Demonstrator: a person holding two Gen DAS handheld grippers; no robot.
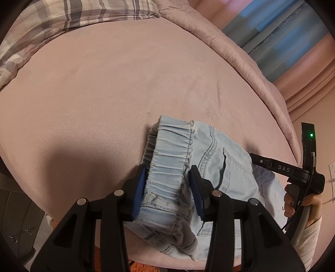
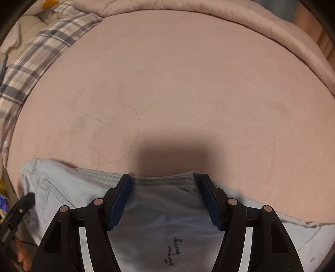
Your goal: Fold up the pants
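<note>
My left tool [image 1: 167, 184] is clamped on the jeans' [image 1: 217, 154] waistband [image 1: 169, 146]; my right tool [image 2: 165, 196] stands apart over them. The pink bed [image 2: 178, 83] lies bare beyond.

Under me spreads a pink bedsheet [image 1: 117, 87], smooth and bare across the middle. A plaid pillow [image 1: 62, 14] lies at its far left edge. A puffy pink comforter [image 1: 240, 54] is bunched along the far side, and past it I see a blue-and-grey striped curtain [image 1: 278, 37].
</note>
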